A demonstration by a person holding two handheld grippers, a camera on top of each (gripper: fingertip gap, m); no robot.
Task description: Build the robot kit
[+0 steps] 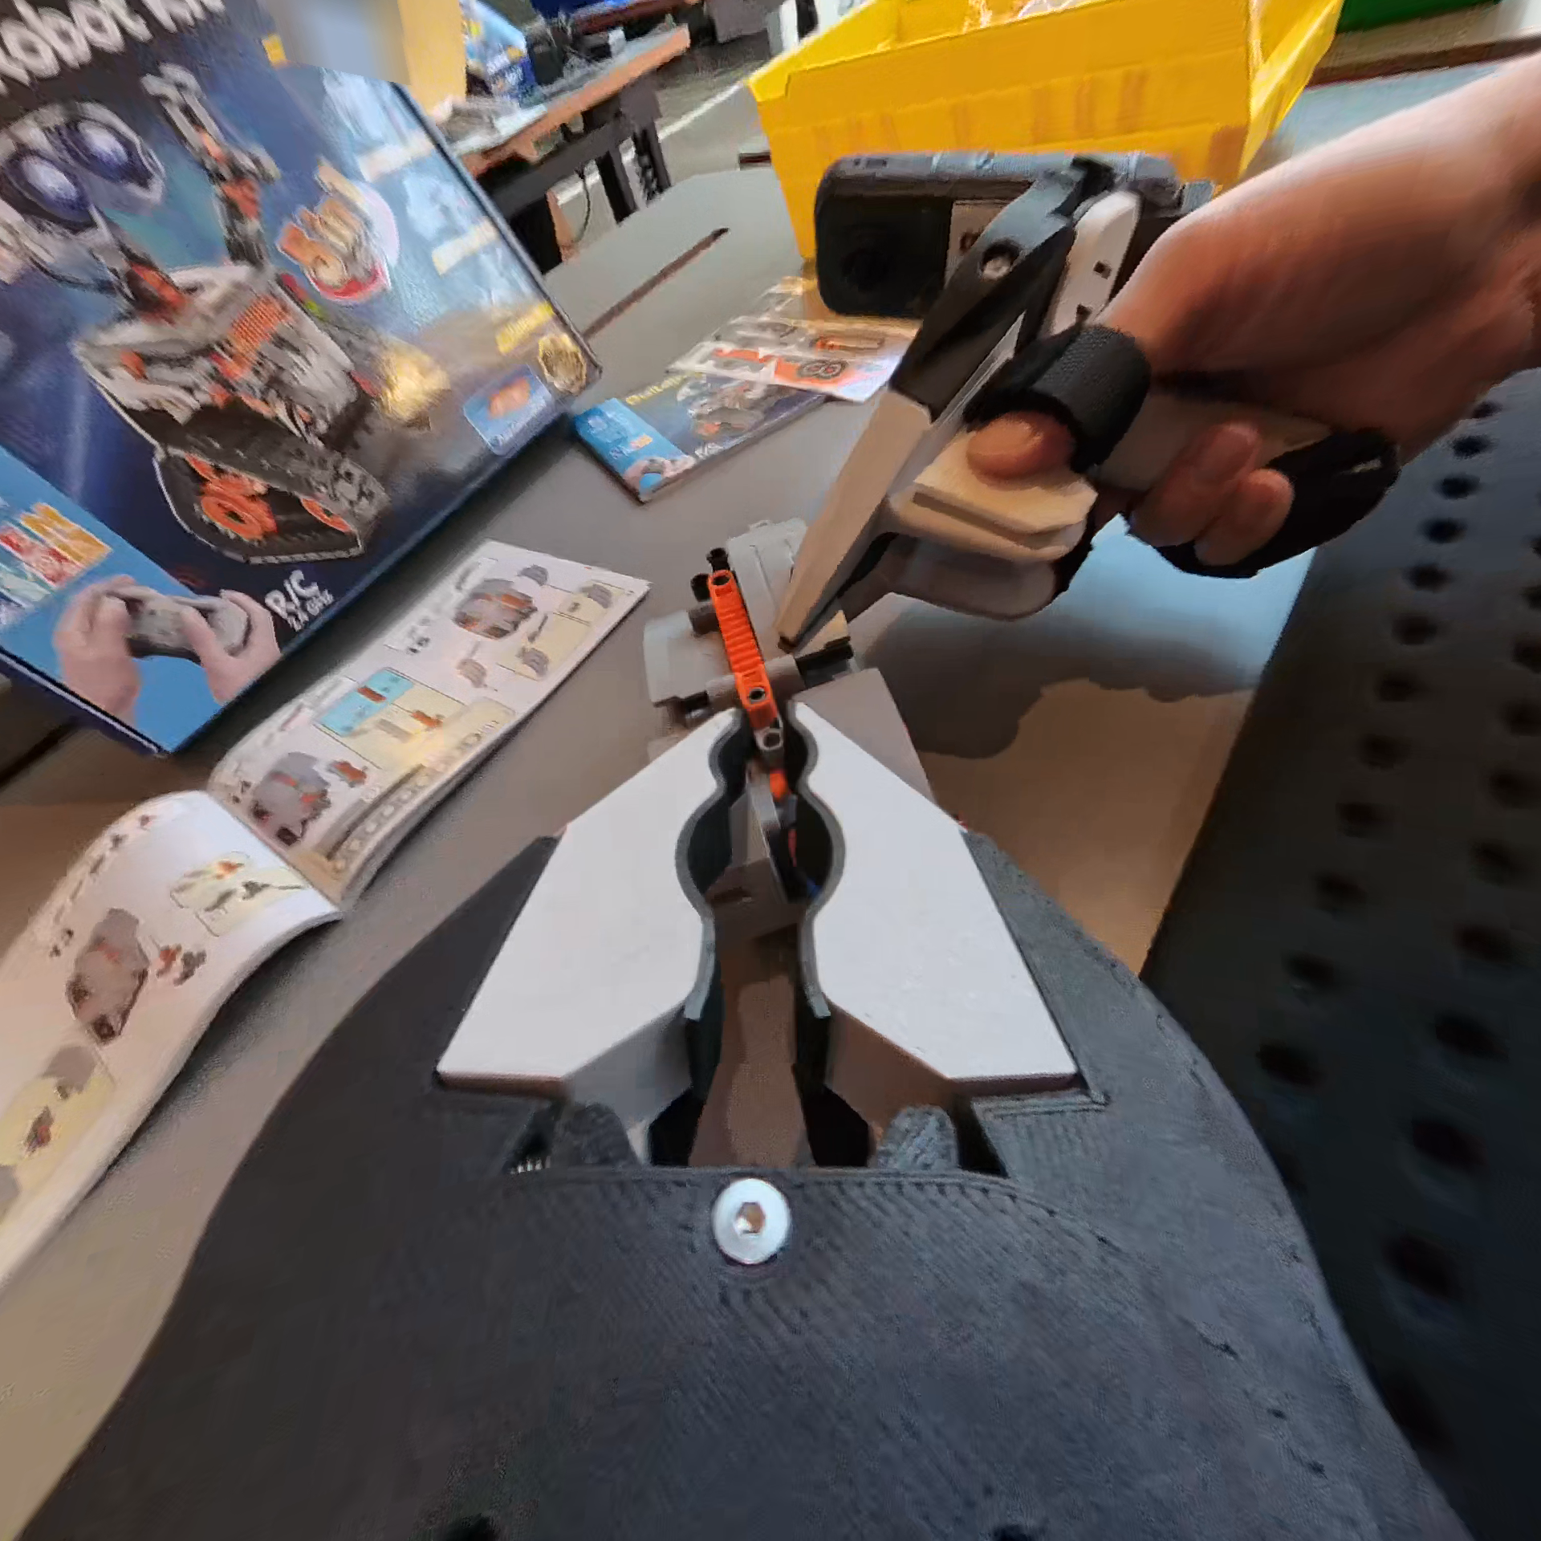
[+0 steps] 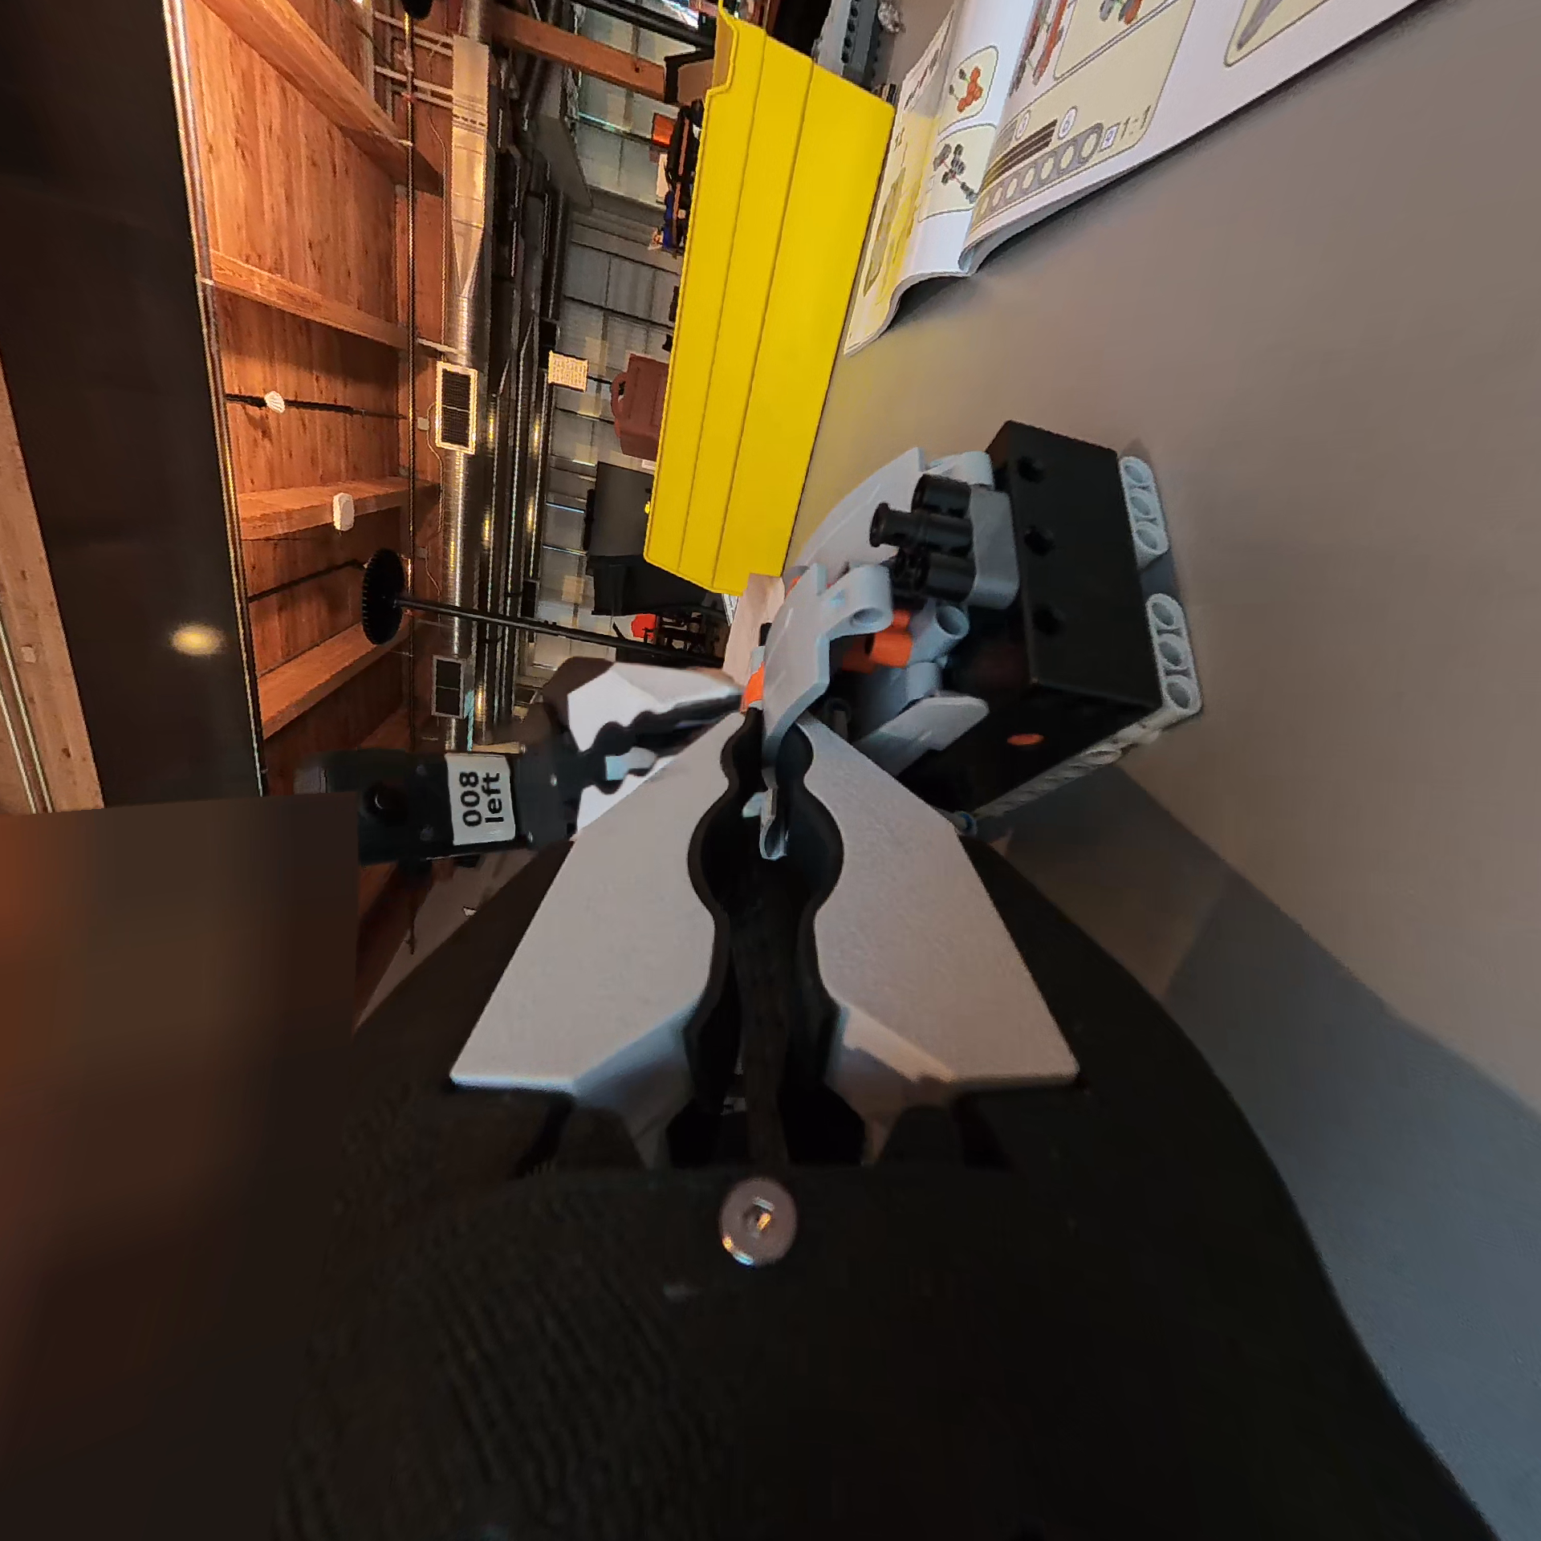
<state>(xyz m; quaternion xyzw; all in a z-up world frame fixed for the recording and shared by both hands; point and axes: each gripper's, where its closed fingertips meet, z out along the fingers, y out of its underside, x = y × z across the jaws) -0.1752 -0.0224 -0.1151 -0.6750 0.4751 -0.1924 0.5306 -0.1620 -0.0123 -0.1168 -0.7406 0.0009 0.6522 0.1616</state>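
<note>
Both the left gripper (image 1: 771,734) and right gripper (image 2: 771,750) pinch a rigid, snap-together brick model (image 2: 1042,600), likely fragile at its joints, on the grey counter (image 2: 1251,375).

A matte grey worktop (image 1: 1084,750) carries the scene. Behind it stand warm brown wooden plank walls with shelves (image 2: 317,333), a ribbed silver metal ventilation duct (image 2: 467,333) and a dark-framed bench (image 1: 600,92). Daylight falls evenly.

We see left view looking down along claw, very close to table (image 1: 1042,750). Right view rolled sideways, close too. Both show toy build (image 1: 734,659) (image 2: 1001,600), yellow bin (image 1: 1001,92) (image 2: 750,333).
</note>
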